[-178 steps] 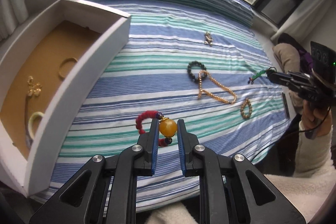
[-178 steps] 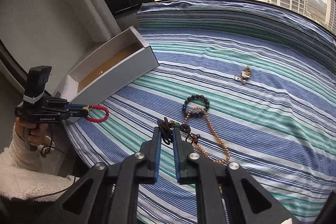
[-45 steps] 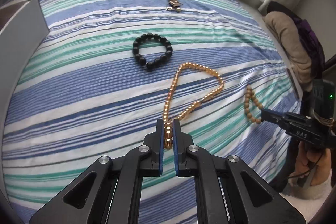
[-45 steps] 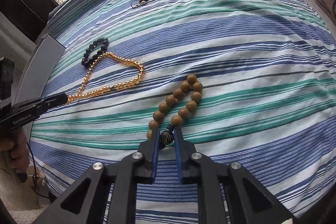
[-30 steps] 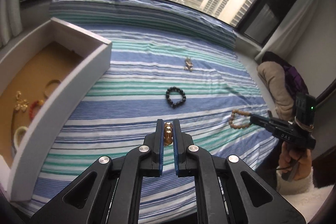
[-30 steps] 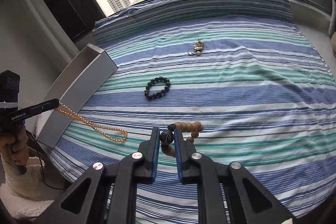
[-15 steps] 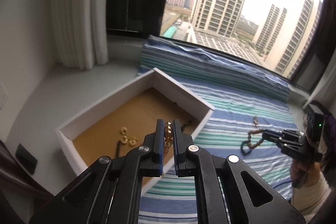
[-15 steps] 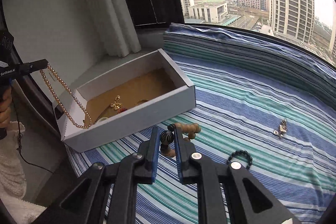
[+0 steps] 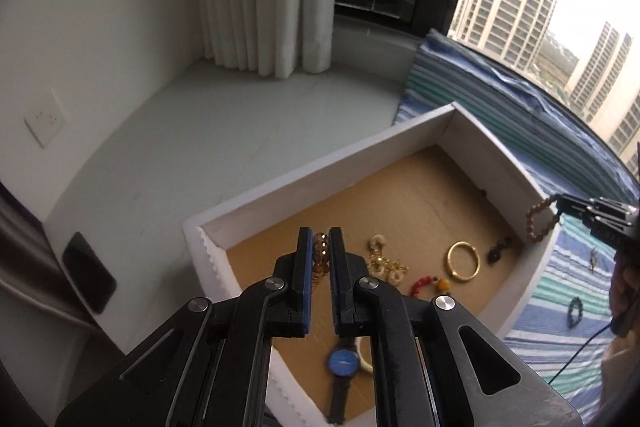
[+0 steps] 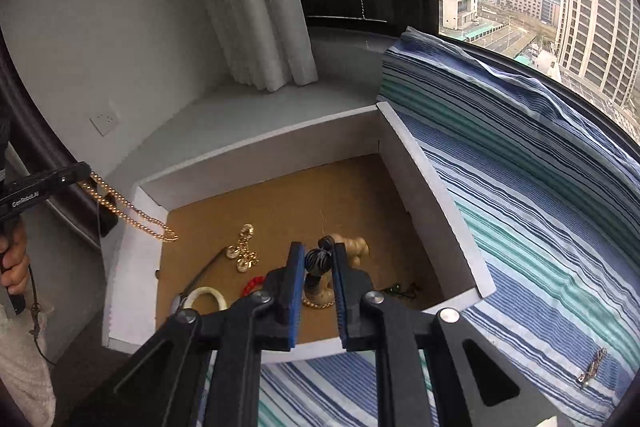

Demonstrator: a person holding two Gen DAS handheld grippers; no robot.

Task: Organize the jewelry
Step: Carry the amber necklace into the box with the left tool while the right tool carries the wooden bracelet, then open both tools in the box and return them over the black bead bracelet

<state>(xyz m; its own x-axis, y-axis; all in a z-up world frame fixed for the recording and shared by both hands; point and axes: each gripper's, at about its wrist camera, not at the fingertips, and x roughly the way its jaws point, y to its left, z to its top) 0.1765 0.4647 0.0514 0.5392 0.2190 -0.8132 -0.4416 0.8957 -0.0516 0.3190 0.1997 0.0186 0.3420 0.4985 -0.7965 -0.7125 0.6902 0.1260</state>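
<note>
The left gripper (image 9: 318,259) pinches a gold bead necklace (image 10: 128,207), which hangs over the near-left corner of the white box (image 9: 312,171). To its right, the right gripper (image 10: 316,259) pinches a wooden bead bracelet (image 9: 538,221) by its striped bead, above the box's cardboard floor where a gold bangle (image 9: 463,261) and watch (image 9: 342,367) lie.

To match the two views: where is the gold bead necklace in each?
Left wrist: necklace pinched between the left gripper fingers, low centre.
Right wrist: necklace hangs from that gripper at left, over the box corner.
Shared landmark: white box.
</note>
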